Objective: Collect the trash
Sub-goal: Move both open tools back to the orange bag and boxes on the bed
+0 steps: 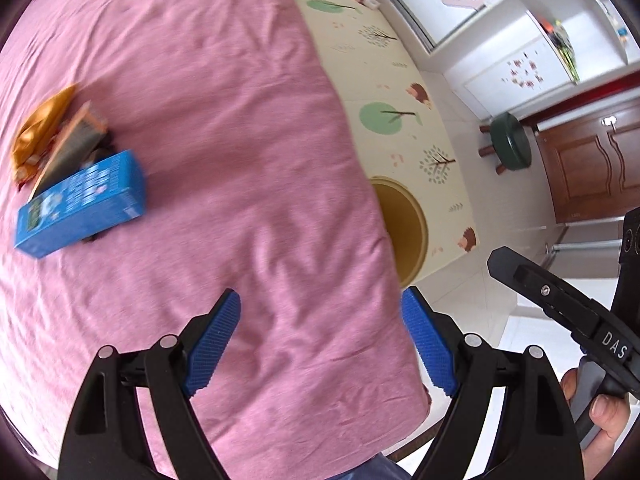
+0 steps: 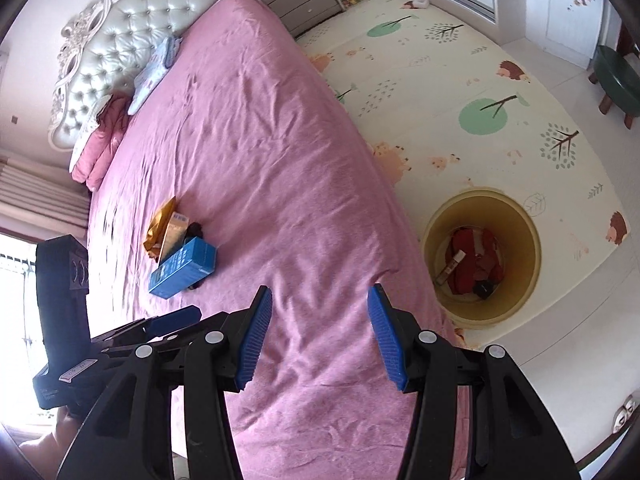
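A blue carton (image 1: 82,204) lies on the pink bed sheet (image 1: 248,128) at the left, with a grey-and-orange packet (image 1: 74,144) and a gold wrapper (image 1: 40,128) behind it. The same pile shows in the right wrist view: carton (image 2: 184,266), wrapper (image 2: 160,224). A yellow bin (image 2: 482,256) on the floor beside the bed holds red trash; its rim (image 1: 416,224) shows in the left view. My left gripper (image 1: 320,340) is open and empty over the sheet, right of the pile. My right gripper (image 2: 320,332) is open and empty over the bed edge.
A play mat (image 2: 460,92) with trees covers the floor right of the bed. A green stool (image 1: 510,140) stands by a brown door (image 1: 592,164). Pillows (image 2: 104,136) and a tufted headboard (image 2: 116,36) are at the far end, a nightstand (image 2: 304,0) beside them.
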